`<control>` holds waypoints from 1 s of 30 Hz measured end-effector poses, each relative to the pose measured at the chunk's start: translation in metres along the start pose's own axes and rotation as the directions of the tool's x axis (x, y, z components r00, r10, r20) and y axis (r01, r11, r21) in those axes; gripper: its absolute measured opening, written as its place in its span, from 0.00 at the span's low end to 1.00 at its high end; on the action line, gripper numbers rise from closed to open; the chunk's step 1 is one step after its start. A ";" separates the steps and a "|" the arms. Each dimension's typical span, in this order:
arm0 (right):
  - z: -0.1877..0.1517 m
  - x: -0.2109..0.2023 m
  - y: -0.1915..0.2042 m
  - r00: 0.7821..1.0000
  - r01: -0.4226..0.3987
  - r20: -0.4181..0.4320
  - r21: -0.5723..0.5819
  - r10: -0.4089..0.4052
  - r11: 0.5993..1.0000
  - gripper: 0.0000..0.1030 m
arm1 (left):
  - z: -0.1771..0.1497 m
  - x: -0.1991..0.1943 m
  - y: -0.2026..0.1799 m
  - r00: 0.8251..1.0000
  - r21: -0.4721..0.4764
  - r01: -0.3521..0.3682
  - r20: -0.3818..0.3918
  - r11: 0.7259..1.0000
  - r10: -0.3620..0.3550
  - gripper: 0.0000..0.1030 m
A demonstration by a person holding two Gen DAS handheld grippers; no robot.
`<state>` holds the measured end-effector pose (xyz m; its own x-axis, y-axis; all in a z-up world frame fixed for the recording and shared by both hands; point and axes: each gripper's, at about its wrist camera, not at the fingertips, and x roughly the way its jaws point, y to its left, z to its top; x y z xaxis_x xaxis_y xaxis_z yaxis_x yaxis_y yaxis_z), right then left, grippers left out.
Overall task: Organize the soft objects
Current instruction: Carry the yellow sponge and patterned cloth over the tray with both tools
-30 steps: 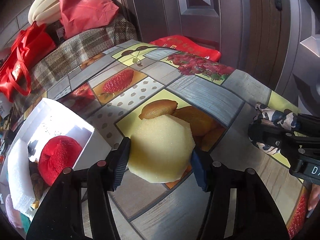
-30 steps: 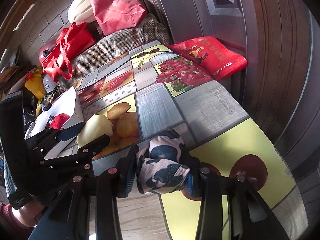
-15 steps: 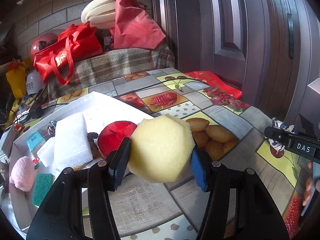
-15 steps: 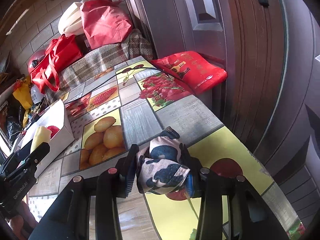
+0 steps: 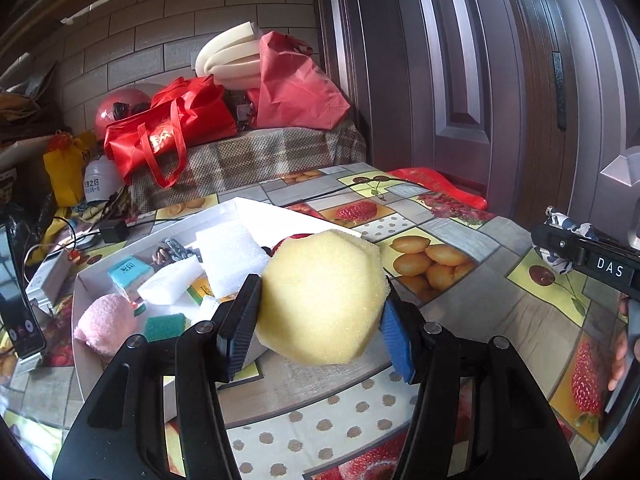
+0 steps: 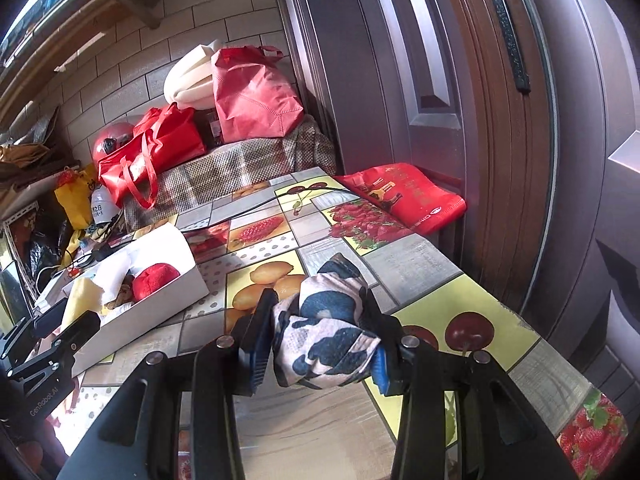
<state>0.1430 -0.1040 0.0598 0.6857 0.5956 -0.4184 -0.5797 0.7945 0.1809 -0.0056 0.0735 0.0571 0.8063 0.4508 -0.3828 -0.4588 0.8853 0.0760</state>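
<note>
My left gripper [image 5: 316,320] is shut on a round yellow sponge [image 5: 320,296], held above the table just in front of the white box [image 5: 86,280]. The box holds a pink soft ball [image 5: 106,322], a white foam block [image 5: 230,254], a green scourer [image 5: 164,326] and a red plush [image 6: 154,276]. In the right wrist view my right gripper [image 6: 316,340] is shut on a rolled cow-print cloth [image 6: 324,332], lifted over the table's right part. The same sponge [image 6: 80,300] shows at the left of that view, at the near end of the box.
A fruit-print tablecloth [image 5: 440,240] covers the table. Red bags [image 5: 168,128] and foam sheets sit on a plaid-covered bench behind. A flat red bag [image 6: 404,196] lies at the far table corner by the dark door. A phone [image 5: 18,300] stands left of the box.
The left gripper has swung left and risen with the sponge, from over the lemon print to the box's front. The right gripper has lifted the cloth slightly and turned toward the box.
</note>
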 end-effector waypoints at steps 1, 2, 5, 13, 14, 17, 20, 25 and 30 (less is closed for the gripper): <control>-0.002 -0.002 0.004 1.000 -0.003 0.002 -0.003 0.003 1.000 0.40 | -0.001 -0.003 0.003 1.000 -0.004 -0.001 0.003 1.000 0.001 0.55; -0.003 -0.004 0.008 1.000 -0.006 0.004 -0.010 0.006 1.000 0.40 | -0.003 -0.005 0.006 1.000 -0.008 -0.003 0.006 1.000 0.003 0.55; -0.008 -0.007 0.025 1.000 -0.008 0.015 -0.043 0.009 0.999 0.40 | -0.006 -0.011 0.015 1.000 -0.016 -0.010 0.010 1.000 0.010 0.55; -0.018 -0.003 0.080 0.999 -0.051 0.010 -0.134 0.053 0.990 0.41 | -0.015 -0.026 0.043 0.999 -0.030 -0.050 0.022 0.998 0.050 0.55; -0.019 -0.001 0.089 0.998 -0.057 0.008 -0.152 0.058 0.987 0.41 | -0.016 -0.027 0.047 0.998 -0.034 -0.056 0.020 0.998 0.056 0.55; -0.023 0.003 0.114 0.997 -0.075 0.010 -0.204 0.079 0.976 0.41 | -0.019 -0.029 0.062 0.997 -0.048 -0.077 0.022 0.996 0.079 0.55; -0.026 0.008 0.137 0.995 -0.097 0.006 -0.244 0.101 0.965 0.41 | -0.021 -0.034 0.079 0.994 -0.060 -0.102 0.032 0.993 0.104 0.56; -0.027 0.020 0.166 0.991 -0.132 -0.009 -0.272 0.134 0.953 0.41 | -0.026 -0.039 0.118 0.986 -0.115 -0.155 0.043 0.981 0.161 0.56; -0.025 0.037 0.190 0.985 -0.171 -0.030 -0.269 0.169 0.948 0.41 | -0.027 -0.028 0.157 0.981 -0.207 -0.189 0.014 0.960 0.196 0.56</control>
<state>0.0472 0.0662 0.0566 0.5646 0.7173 -0.4083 -0.7848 0.6198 0.0036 -0.1105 0.1969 0.0546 0.7061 0.6171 -0.3472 -0.6699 0.7410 -0.0454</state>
